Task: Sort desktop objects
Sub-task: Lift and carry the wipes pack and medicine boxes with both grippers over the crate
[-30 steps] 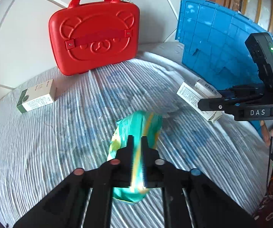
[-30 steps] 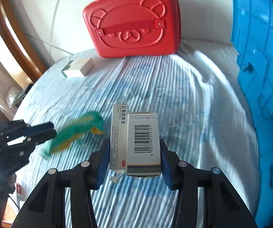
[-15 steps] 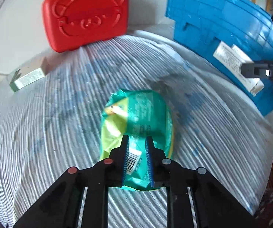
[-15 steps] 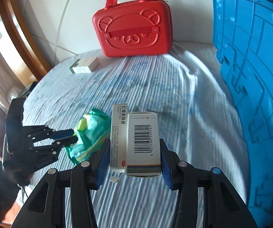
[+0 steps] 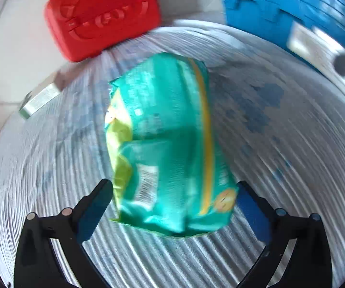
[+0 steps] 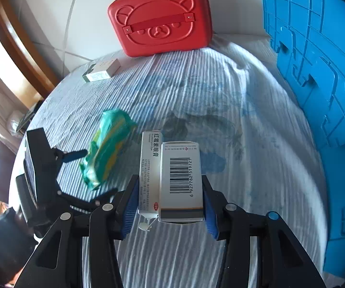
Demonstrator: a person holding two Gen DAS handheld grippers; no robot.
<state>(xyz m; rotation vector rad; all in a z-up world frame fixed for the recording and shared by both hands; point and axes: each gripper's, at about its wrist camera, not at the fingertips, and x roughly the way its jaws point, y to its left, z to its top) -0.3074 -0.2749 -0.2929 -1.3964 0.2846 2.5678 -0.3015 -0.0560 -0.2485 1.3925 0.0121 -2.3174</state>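
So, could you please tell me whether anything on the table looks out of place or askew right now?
Mostly tidy. The right claw grips two boxes together, unevenly: the narrow one stands higher. The green packet lies crumpled and slanted on the cloth, between the opening left claw pads.

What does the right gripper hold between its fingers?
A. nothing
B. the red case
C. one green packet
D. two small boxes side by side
D: in the right wrist view the right gripper has its blue pads pressed on two boxes standing side by side, one with a barcode; the green packet lies on the cloth, and the red case stands at the back.
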